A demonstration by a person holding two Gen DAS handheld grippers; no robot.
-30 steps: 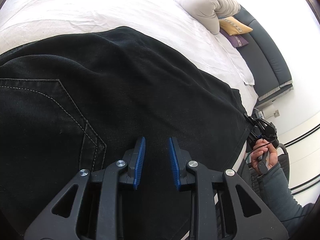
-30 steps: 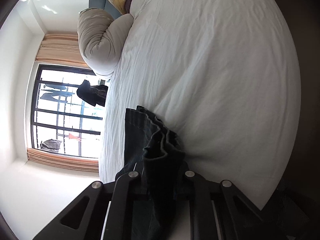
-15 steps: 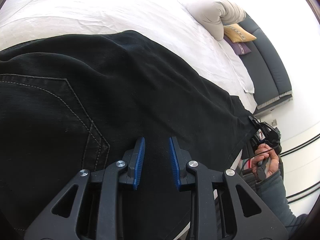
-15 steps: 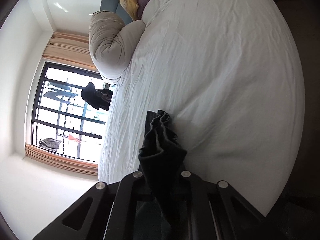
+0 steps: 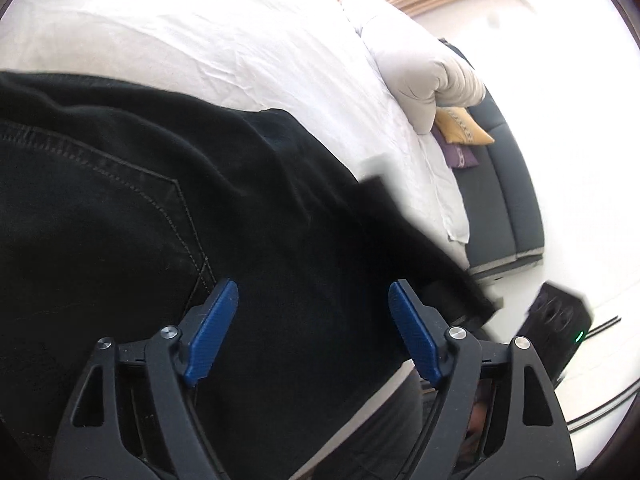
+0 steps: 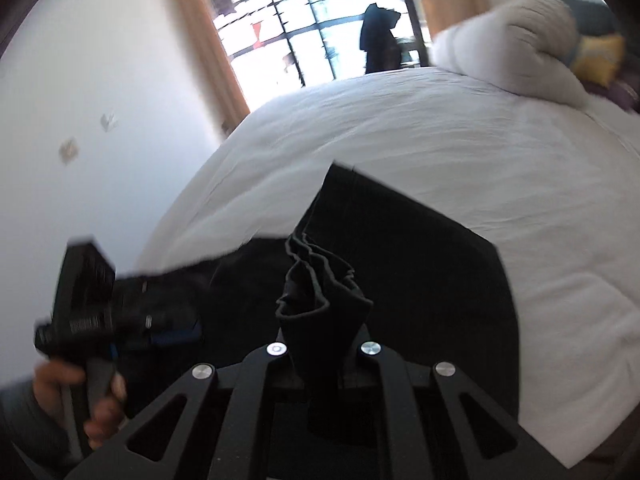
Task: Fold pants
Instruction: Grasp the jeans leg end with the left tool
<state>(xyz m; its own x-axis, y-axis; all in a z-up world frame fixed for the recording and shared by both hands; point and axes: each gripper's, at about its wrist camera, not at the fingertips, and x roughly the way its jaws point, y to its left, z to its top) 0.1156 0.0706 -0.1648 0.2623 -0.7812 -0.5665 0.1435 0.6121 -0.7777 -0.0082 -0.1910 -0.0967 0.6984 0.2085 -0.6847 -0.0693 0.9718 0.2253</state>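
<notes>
Left wrist view: the left claw (image 5: 312, 328) is opening, nothing pinched, above the black pants (image 5: 168, 232) spread on the near part of the bed (image 5: 208, 40).

Right wrist view: the right claw (image 6: 322, 354) is clenched on the bunched hem (image 6: 320, 300). Judgement: the thick bunch could slip out, leaving the fold crooked.

— What sort of room is this?
— A home bedroom. A wide bed (image 6: 460, 152) under a white sheet fills it, with a rolled duvet (image 5: 424, 76) and a yellow cushion (image 5: 460, 128) at its far end.
— Anything else?
— A tall window (image 6: 320, 20) with tan curtains (image 6: 208, 48), and plain white walls.
</notes>
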